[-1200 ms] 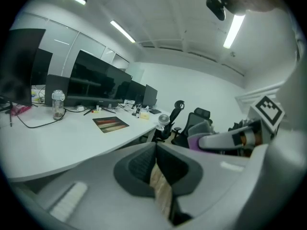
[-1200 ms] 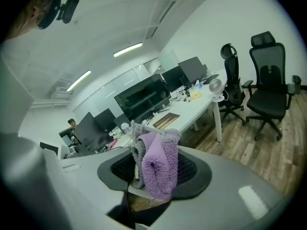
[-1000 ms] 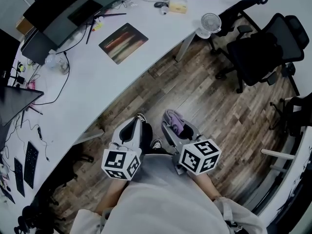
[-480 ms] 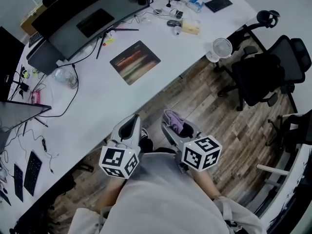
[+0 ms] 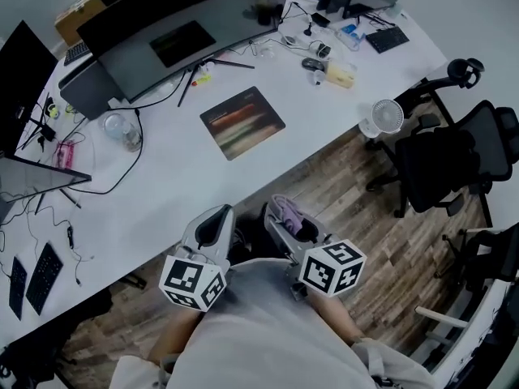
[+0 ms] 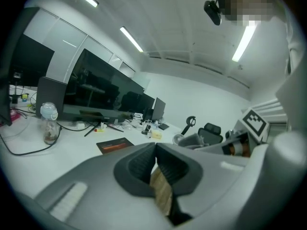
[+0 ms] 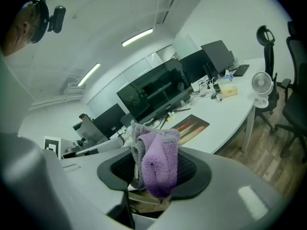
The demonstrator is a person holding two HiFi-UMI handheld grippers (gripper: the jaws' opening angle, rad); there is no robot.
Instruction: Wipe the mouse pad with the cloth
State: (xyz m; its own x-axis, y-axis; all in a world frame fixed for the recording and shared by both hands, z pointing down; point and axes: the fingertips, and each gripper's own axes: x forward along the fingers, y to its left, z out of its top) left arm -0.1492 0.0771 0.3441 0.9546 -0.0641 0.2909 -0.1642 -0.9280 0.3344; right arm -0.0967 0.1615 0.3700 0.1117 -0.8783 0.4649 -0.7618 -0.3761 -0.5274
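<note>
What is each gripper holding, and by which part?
Right gripper: fuzzy purple-and-grey cloth, pinched at its bunched middle, ends poking out. Left gripper: jaws together, nothing held.

A fluffy purple-grey cloth (image 7: 158, 159) is clamped in the right gripper (image 5: 284, 220); the dark mouse pad (image 5: 242, 122) (red-streaked) is laid flat near the table's (image 5: 182, 181) front edge.

right-edge chair (image 5: 496, 254) cropped, desk clutter (image 5: 318, 52) indistinct
</note>
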